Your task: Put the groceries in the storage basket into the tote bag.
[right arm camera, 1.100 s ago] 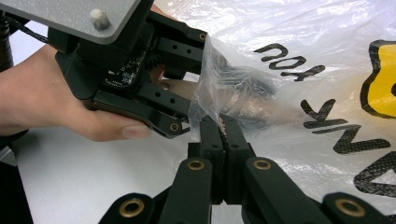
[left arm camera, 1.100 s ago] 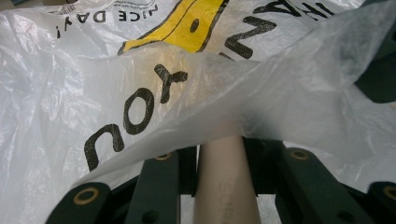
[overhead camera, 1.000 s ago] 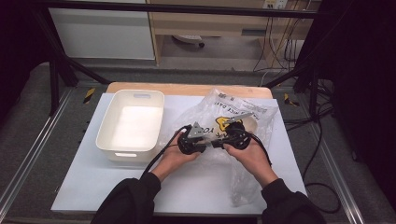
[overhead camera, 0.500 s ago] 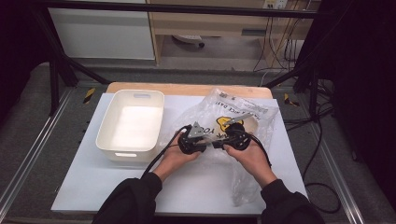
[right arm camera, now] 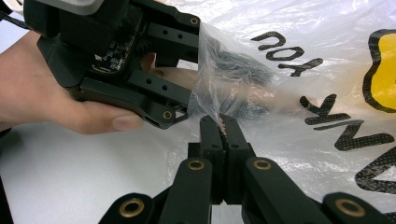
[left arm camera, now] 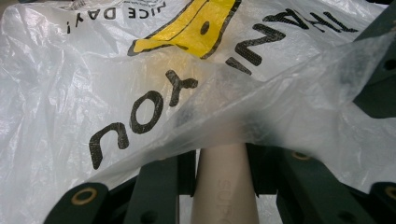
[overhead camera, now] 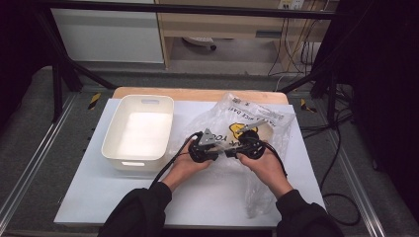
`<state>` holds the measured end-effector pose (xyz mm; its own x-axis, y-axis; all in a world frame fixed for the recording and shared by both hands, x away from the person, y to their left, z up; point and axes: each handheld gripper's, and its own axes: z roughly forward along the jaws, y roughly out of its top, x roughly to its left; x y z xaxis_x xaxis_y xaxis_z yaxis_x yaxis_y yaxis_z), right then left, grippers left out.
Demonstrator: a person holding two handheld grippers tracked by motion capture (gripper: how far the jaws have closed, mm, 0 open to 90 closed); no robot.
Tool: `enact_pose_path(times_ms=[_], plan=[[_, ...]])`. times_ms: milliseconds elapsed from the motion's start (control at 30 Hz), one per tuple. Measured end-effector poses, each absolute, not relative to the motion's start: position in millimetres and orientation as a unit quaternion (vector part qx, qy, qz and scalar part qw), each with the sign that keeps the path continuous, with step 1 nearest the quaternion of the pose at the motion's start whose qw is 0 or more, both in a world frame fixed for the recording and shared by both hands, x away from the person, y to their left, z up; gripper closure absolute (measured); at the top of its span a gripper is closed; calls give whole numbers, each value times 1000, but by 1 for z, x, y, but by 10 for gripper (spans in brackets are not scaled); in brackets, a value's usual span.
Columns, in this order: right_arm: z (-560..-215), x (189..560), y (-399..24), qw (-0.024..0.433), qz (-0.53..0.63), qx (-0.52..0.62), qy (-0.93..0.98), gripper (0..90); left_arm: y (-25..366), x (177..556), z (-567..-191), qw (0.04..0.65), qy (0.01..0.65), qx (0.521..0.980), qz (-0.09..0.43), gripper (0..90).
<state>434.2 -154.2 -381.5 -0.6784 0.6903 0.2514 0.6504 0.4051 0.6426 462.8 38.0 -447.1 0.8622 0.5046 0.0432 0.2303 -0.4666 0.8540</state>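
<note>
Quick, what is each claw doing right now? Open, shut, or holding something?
Left claw: closed on a beige stick-like handle, pushed in under the plastic bag.
Right claw: shut, pinching the bag's edge.

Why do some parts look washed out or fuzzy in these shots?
High view: the bin floor glares white, surroundings fall dark. Left gripper view: the bag near the lens and the tube are soft. Right gripper view: the print is sharp, the hand slightly blurred.
</note>
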Motion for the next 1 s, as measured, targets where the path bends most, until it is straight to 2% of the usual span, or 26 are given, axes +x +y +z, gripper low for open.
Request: enact_pose_path(times_ms=[633,900,1000], plan=[[-380,436,-156,32,376,403,834,900,38,465,-449,468,225,840,158,656],[-380,436,-157,32,377,408,831,900,40,462,-448,455,236,848,137,670],[-380,437,-157,32,376,406,832,900,42,459,-446,465,242,840,141,641]])
